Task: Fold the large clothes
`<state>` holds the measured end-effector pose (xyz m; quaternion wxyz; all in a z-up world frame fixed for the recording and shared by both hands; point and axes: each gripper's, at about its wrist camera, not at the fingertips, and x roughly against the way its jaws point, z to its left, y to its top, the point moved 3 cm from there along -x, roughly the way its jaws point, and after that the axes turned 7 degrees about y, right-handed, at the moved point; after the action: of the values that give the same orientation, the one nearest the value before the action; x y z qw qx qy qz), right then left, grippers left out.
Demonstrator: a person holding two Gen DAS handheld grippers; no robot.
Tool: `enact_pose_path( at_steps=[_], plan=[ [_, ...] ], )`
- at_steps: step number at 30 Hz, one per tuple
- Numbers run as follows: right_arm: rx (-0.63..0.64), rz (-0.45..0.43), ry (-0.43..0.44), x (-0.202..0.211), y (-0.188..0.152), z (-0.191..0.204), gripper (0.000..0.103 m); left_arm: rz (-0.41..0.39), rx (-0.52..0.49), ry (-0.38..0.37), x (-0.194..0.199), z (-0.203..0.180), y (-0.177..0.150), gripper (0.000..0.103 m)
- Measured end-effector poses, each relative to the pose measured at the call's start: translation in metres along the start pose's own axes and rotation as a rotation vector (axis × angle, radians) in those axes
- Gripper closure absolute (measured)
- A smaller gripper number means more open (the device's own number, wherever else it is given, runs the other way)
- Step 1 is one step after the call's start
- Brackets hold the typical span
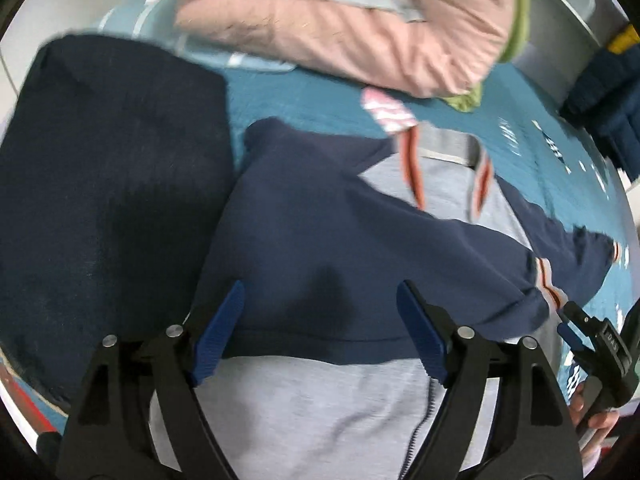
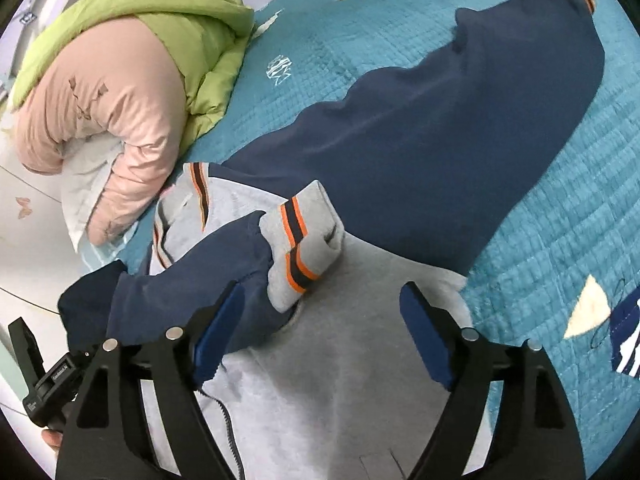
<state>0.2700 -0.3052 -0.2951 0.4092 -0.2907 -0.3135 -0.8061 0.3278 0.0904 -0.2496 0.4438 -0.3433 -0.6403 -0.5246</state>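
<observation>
A grey zip jacket [image 1: 288, 412] with navy sleeves and orange-striped cuffs lies on a teal quilt [image 1: 312, 96]. Its left navy sleeve [image 1: 340, 240] is folded across the grey body. In the right wrist view the grey body [image 2: 340, 380] lies below, the folded sleeve's cuff [image 2: 300, 244] rests on it, and the other navy sleeve [image 2: 460, 128] stretches out to the upper right. My left gripper [image 1: 320, 300] is open and empty over the folded sleeve. My right gripper [image 2: 320, 304] is open and empty over the grey body beside the cuff.
A dark navy garment [image 1: 104, 184] lies folded at the left. A pink and green padded coat [image 2: 120, 80] is bundled at the quilt's far side. The quilt [image 2: 560, 240] is bare to the right of the jacket. The other gripper shows at the right edge [image 1: 600, 344].
</observation>
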Motion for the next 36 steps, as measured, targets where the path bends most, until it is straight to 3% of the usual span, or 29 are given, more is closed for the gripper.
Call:
enact_pose_path(
  at_steps=[2,4,5,6,7,8,9,10,12,15,19,21,23,25,26,27,29,31,32,33,34,36],
  plan=[
    [-0.010,0.013,-0.001,-0.008,0.001,-0.001,0.024,0.015,0.012,-0.011,-0.009,0.008,0.001,0.028],
    [-0.015,0.015,-0.020,-0.014,0.003,-0.001,0.024,0.010,-0.006,0.019,-0.014,0.011,0.001,0.041],
    [-0.012,0.011,-0.028,-0.015,0.004,0.001,0.024,-0.002,-0.025,0.048,-0.015,0.013,0.002,0.061],
    [0.000,0.003,-0.023,-0.017,0.006,0.004,0.025,-0.008,-0.031,0.085,-0.016,0.016,0.002,0.088],
    [0.017,-0.003,-0.015,-0.018,0.008,0.008,0.029,-0.002,-0.025,0.144,-0.019,0.022,0.002,0.100],
    [0.040,-0.011,-0.011,-0.020,0.010,0.013,0.035,0.010,-0.008,0.165,-0.022,0.027,0.002,0.102],
    [0.071,-0.005,-0.033,-0.025,0.013,0.020,0.050,0.029,0.029,0.122,-0.025,0.035,0.002,0.102],
    [0.089,0.006,-0.049,-0.030,0.014,0.024,0.057,0.030,0.063,0.086,-0.024,0.041,0.001,0.102],
    [0.127,0.003,-0.075,-0.037,0.015,0.032,0.086,0.015,0.066,0.086,-0.017,0.047,0.002,0.102],
    [0.115,0.000,-0.022,-0.037,0.015,0.038,0.091,-0.017,0.064,0.108,-0.007,0.052,0.001,0.102],
    [0.115,0.009,0.067,-0.030,0.013,0.053,0.093,-0.069,0.051,0.216,0.011,0.069,0.001,0.103],
    [0.128,0.002,0.097,-0.025,0.010,0.062,0.093,-0.056,0.074,0.193,0.016,0.082,0.000,0.103],
    [0.156,-0.009,0.065,-0.022,0.006,0.065,0.093,-0.057,0.083,0.188,0.018,0.086,0.001,0.103],
    [0.161,0.008,-0.056,-0.032,0.004,0.051,0.093,-0.050,0.064,0.183,0.020,0.086,-0.001,0.102],
    [0.164,0.034,-0.142,-0.042,0.003,0.041,0.093,-0.045,0.064,0.175,0.019,0.085,-0.001,0.102],
    [0.156,0.064,-0.195,-0.051,0.001,0.028,0.086,-0.036,0.066,0.157,0.019,0.083,-0.003,0.102],
    [0.095,0.042,-0.133,-0.045,0.001,0.017,0.080,-0.022,0.061,0.147,0.017,0.079,-0.005,0.102],
    [0.022,0.051,-0.098,-0.034,0.002,0.009,0.050,-0.008,0.044,0.140,0.017,0.073,-0.010,0.101],
    [0.008,0.045,-0.083,-0.029,0.003,0.009,0.046,-0.006,0.037,0.141,0.017,0.070,-0.012,0.094],
    [0.010,0.029,-0.096,-0.022,0.003,0.009,0.041,-0.003,0.035,0.151,0.017,0.068,-0.012,0.077],
    [0.026,0.019,-0.119,-0.015,0.002,0.010,0.035,-0.008,0.037,0.173,0.019,0.067,-0.014,0.070],
    [0.062,0.005,-0.149,-0.005,-0.001,0.014,0.024,-0.030,0.039,0.192,0.025,0.065,-0.015,0.045]
  ],
)
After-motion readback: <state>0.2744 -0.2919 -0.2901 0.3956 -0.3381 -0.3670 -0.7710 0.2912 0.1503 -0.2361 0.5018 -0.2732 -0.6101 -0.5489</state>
